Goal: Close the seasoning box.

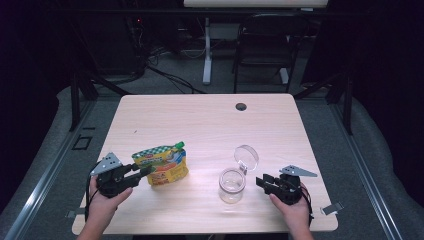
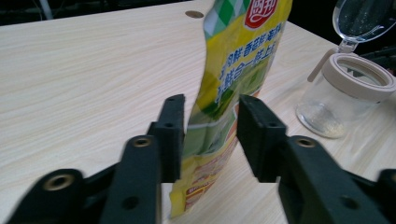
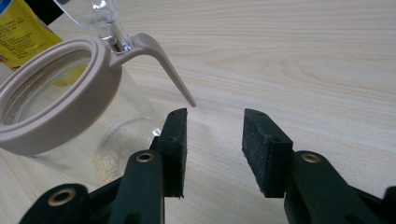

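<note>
My left gripper (image 2: 210, 135) has the pouch (image 2: 233, 79) between its jaws, not yet pinched; my right gripper (image 3: 212, 149) waits open near the jar (image 3: 70, 121), ready to steady it.

1 pouch (image 1: 161, 165), 1 glass jar (image 1: 232, 185) w/ open lid, 2 grippers, 1 table (image 1: 210, 120)
</note>
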